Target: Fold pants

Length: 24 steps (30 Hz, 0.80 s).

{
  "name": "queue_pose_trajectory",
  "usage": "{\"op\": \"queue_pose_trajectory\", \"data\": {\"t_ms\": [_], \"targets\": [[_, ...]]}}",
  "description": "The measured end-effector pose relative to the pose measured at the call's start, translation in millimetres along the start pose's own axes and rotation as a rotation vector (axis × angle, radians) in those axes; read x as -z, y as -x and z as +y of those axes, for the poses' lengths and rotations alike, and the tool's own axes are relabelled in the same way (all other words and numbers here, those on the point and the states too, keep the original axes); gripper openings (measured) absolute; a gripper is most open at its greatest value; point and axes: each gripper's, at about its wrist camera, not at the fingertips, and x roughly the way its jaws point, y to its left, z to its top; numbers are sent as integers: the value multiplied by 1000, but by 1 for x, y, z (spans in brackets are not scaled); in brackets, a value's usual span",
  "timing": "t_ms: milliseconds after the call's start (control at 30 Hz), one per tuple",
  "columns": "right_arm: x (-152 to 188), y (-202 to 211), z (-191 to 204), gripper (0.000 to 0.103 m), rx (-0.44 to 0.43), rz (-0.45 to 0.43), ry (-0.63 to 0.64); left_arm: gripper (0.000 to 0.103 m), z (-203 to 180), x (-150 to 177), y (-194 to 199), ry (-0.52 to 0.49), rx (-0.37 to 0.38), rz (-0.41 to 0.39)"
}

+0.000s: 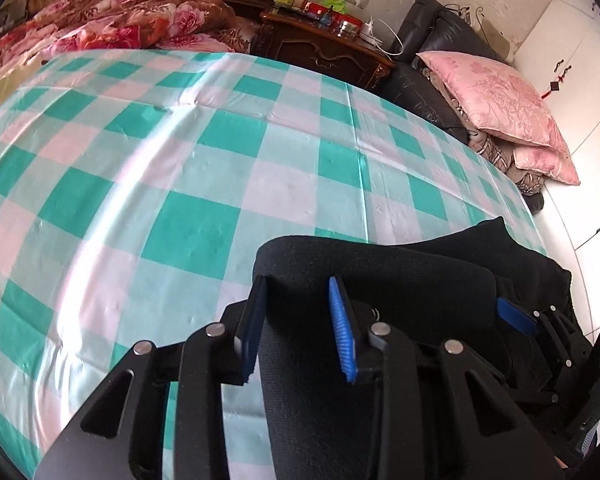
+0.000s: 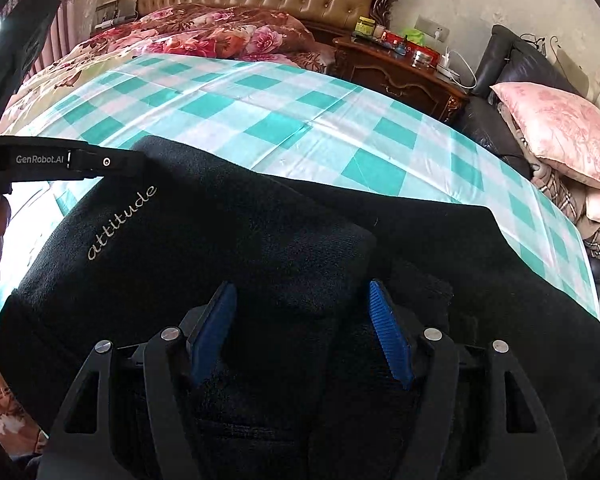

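- Your left gripper [image 1: 302, 330], low centre of its view, has a strip of the black pants [image 1: 380, 276] between its blue pads; whether they pinch it you cannot tell.
- Your right gripper [image 2: 302, 334] stands apart over the pants' folded bulk.
- Pants fill the lower frame on the checked sheet [image 2: 260, 120].

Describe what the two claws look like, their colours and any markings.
Both claws are matte black linkage frames with cut-out slots and silver pivot pins. Each finger carries a blue pad, ribbed on its face. The left claw, seen from the side, bears white "GenRobot.AI" lettering. No cables or sleeves show.
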Motion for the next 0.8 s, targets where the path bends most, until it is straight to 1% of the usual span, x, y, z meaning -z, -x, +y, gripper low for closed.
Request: {"op": "queue_pose_trajectory", "data": {"t_ms": [33,100,133,167,233,300,333,367,433,500,600,667,733,800], "targets": [[0,0,0,67,1,-1,1,37,4,2,1,22,14,3],[0,1,0,67,-1,-4,4,39,15,8,9,97,61,13],[0,1,-1,68,-7,-5,1,38,18,11,15,115,71,5],[0,1,-2,69,-12,-6,-1,42,20,17,22,125,75,-4],[0,1,-1,74,-25,-5,-2,47,25,35,37,141,95,4],[0,2,2,84,-26,2,2,48,31,55,49,164,131,20],[0,4,4,87,-36,9,-2,51,35,66,56,178,154,26],[1,4,6,88,-29,13,-7,54,39,78,62,193,171,28],[2,6,10,88,1,7,1,55,42,98,70,217,205,39],[3,6,10,89,-4,3,5,56,43,113,74,241,237,42],[2,5,5,89,-35,12,3,56,39,126,79,265,294,38],[0,6,4,89,-46,30,-3,56,32,131,77,266,328,52],[-5,6,3,89,-64,63,-9,56,29,135,69,271,327,81],[-12,10,0,89,-123,101,-44,57,34,138,65,323,356,85]]}}
